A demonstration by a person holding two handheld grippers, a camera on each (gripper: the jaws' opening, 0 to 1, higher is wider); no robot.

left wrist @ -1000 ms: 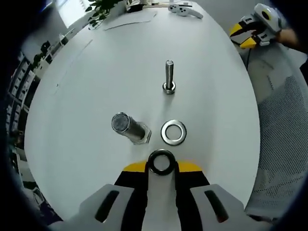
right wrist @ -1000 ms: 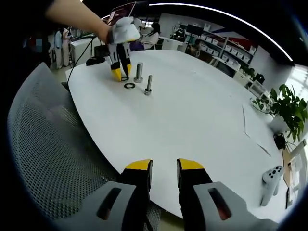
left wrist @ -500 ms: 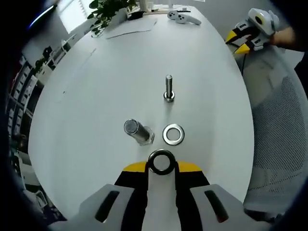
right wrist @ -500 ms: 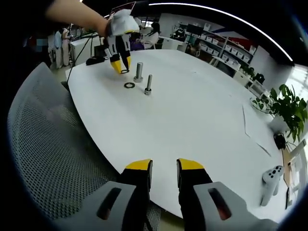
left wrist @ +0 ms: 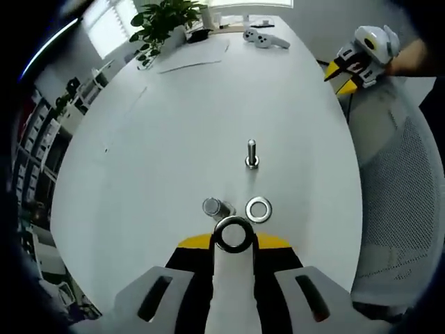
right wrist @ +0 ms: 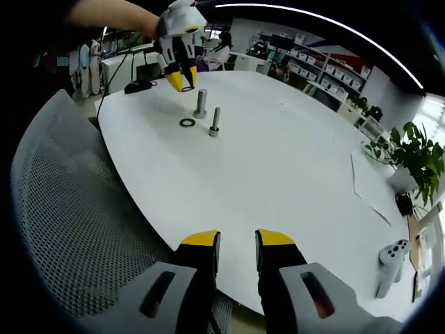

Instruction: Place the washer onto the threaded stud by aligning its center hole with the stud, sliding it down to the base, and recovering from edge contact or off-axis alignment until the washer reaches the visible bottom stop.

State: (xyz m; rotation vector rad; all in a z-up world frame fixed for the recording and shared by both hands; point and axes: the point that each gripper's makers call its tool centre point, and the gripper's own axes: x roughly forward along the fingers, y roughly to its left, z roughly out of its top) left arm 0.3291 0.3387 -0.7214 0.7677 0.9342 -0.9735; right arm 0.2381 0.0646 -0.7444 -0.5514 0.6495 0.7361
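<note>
Left gripper [left wrist: 233, 236] is up above the tabletop [left wrist: 174, 125], its yellow-tipped fingers pinching a flat steel washer [left wrist: 233, 235] by the rim — ring seen face-on, dark centre hole open. In the right gripper view the same gripper [right wrist: 182, 78] hangs in the air over the far end, held by a person's hand [right wrist: 165, 28].

Below it on the smooth white oval tabletop: a second washer [left wrist: 259, 209], shiny flat ring, lying flat; just beside it a thick stud [left wrist: 213, 207] standing upright on a hex base, seen nearly end-on, round grey top; further off a thin threaded stud [left wrist: 251, 154] also upright on a small nut-like base. Seen from the right gripper view, the loose washer [right wrist: 187, 123], thick stud [right wrist: 200, 104] and thin stud [right wrist: 215, 122] sit in a tight cluster, apart from each other.

Right gripper [right wrist: 236, 247] is low at the near tabletop edge, well apart from the parts — fingers spread with a clear gap, nothing between them. It also appears in the left gripper view [left wrist: 339, 73], white body, yellow tips.

Grey mesh chair [right wrist: 76, 223] beside the tabletop, leafy potted plant [left wrist: 165, 17] and a white game controller [left wrist: 264, 38] at the far end, paper sheets [left wrist: 191, 59] near it
</note>
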